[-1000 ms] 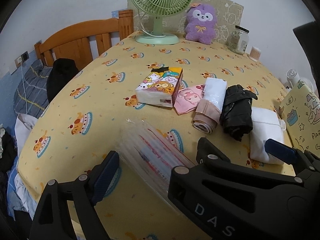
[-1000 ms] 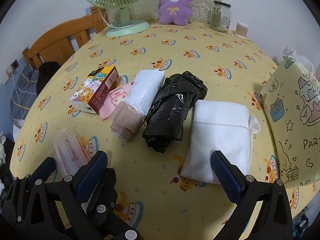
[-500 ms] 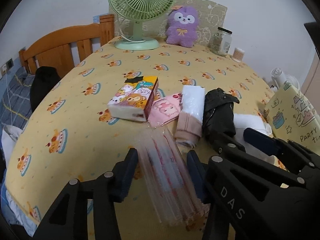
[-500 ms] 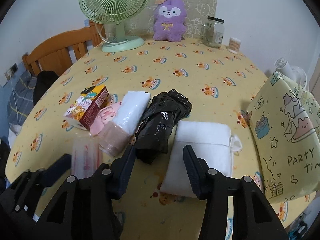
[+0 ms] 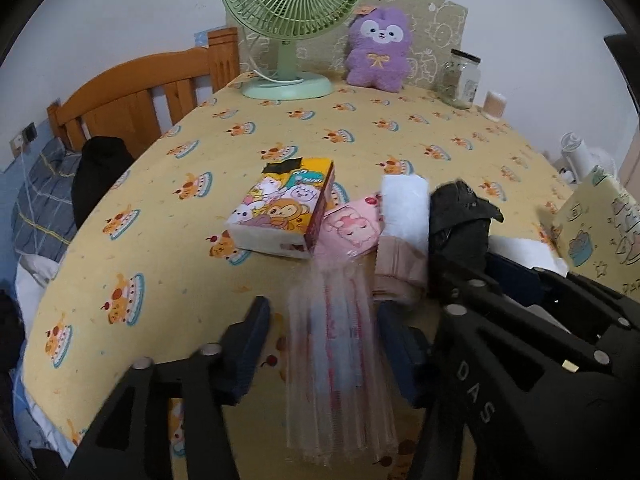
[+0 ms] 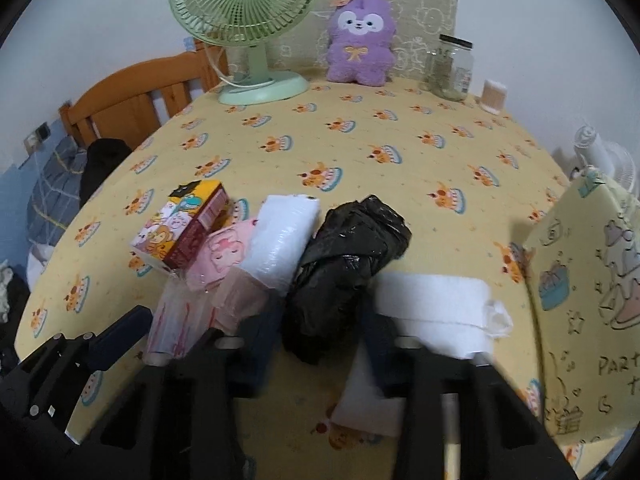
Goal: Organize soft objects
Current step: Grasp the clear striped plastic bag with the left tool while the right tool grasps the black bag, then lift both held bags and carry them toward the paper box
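Your left gripper (image 5: 322, 312) was spreading its jaws again after a brief squeeze half a second before, and the clear packet (image 5: 340, 360) with the pink print lay lengthways between them. The left finger stood just clear of it and the right finger was at its edge, so you had no grip on it. It sat at the near edge of the table (image 6: 360, 160), its far end touching the tissue box (image 5: 280, 216) and the pink packet (image 5: 352, 228).

Your right gripper (image 6: 322, 320) did the opposite. A second before, its jaws were spread wide over the white folded cloth (image 6: 432, 304). At this moment they were closing on the near end of the black bundle (image 6: 348, 256), and both fingers appeared to touch its sides, though that part was blurred.

Outward from the two tools, the row had not shifted: the tissue box was at the left, then the pink packet, the white roll (image 5: 402, 208) with the beige roll (image 5: 400, 272) at its near end, the black bundle, and the white folded cloth at the right. The party bag (image 6: 592, 280) stood at the far right, just beside the cloth.

My reading was that sorting had barely begun. Nothing had left the table, the clear packet had been tested and let go, and the black bundle looked like your first real pick. Crinkled plastic that loose could slip or unfold if you lifted it by one end.
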